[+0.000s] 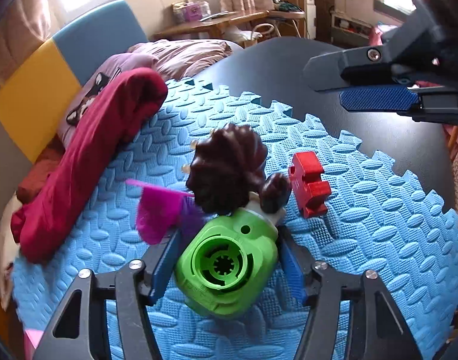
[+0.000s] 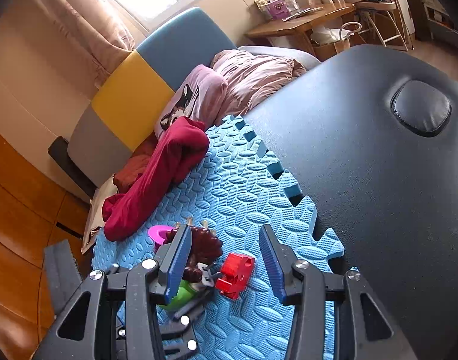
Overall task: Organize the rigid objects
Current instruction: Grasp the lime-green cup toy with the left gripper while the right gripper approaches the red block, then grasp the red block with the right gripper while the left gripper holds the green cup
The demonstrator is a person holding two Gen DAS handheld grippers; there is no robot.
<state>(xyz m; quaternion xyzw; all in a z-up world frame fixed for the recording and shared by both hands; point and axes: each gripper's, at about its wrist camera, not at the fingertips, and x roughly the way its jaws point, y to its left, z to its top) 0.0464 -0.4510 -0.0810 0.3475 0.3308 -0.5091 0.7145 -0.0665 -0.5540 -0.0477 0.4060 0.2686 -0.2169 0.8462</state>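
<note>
The left gripper (image 1: pixel 229 258) straddles the green base (image 1: pixel 226 267) of a toy (image 1: pixel 229 174) with dark brown hair, lying on the blue foam mat (image 1: pixel 378 225). Its blue pads (image 1: pixel 166 264) sit at the base's sides; the left one touches, but firm pinching cannot be told. A red block (image 1: pixel 308 184) lies just beside the toy, toward the mat's toothed edge, where the dark table (image 1: pixel 288 69) shows. A magenta piece (image 1: pixel 160 213) lies at the toy's other side. A maroon cloth (image 1: pixel 88 162) drapes over the mat's far-left edge. The right gripper (image 2: pixel 226 258) hovers with its jaws spread and empty above the block.
</note>
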